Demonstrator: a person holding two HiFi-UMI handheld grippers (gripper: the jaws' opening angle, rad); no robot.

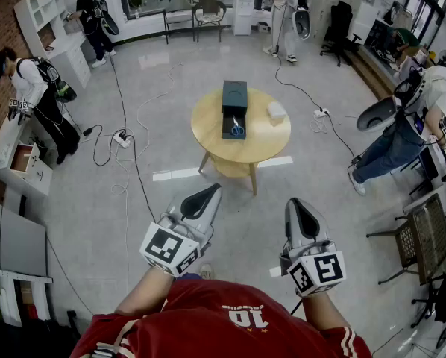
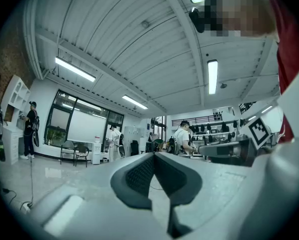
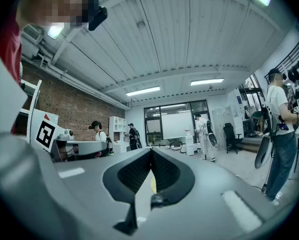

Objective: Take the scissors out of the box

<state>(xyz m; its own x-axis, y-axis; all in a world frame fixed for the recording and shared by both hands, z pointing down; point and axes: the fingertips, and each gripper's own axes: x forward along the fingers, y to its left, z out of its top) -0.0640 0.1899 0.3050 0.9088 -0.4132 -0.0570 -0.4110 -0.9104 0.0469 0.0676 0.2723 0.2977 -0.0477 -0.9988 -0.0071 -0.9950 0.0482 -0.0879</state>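
Far ahead in the head view, a dark oblong box lies on a round wooden table. Blue-handled scissors rest in its open near end. Both grippers are held close to my body, well short of the table and pointing level toward it. My left gripper has its jaws together with nothing between them. Beside it, my right gripper is also shut and empty. The box and the scissors do not show in either gripper view.
A small white object sits on the table right of the box. Cables and a power strip trail over the floor to the table's left. Several people stand around the room's edges. A black wire chair is at the right.
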